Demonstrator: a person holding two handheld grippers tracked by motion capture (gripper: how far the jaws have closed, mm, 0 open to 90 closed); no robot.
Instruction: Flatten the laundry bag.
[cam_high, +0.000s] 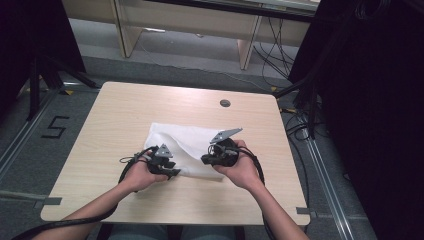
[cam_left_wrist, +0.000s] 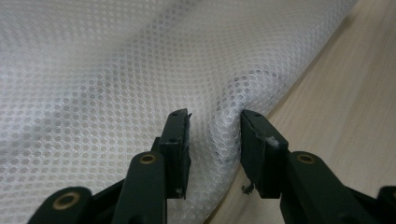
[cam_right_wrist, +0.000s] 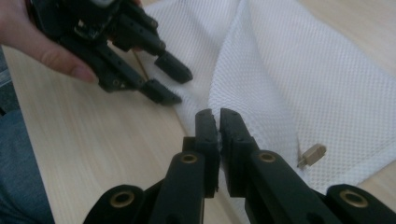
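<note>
Mesh cloth (cam_right_wrist: 280, 79) sits pinched in right claw (cam_right_wrist: 219, 116); left claw (cam_left_wrist: 215, 116) straddles its edge, half-open.

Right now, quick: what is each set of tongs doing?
Left tongs: part open, a fold of mesh cloth between them; grip cannot be told.
Right tongs: shut on the cloth's edge.

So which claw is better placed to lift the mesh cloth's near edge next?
Probably the right claw: it is shut on a fold of the mesh cloth. The left claw merely straddles a ridge, jaws apart.
</note>
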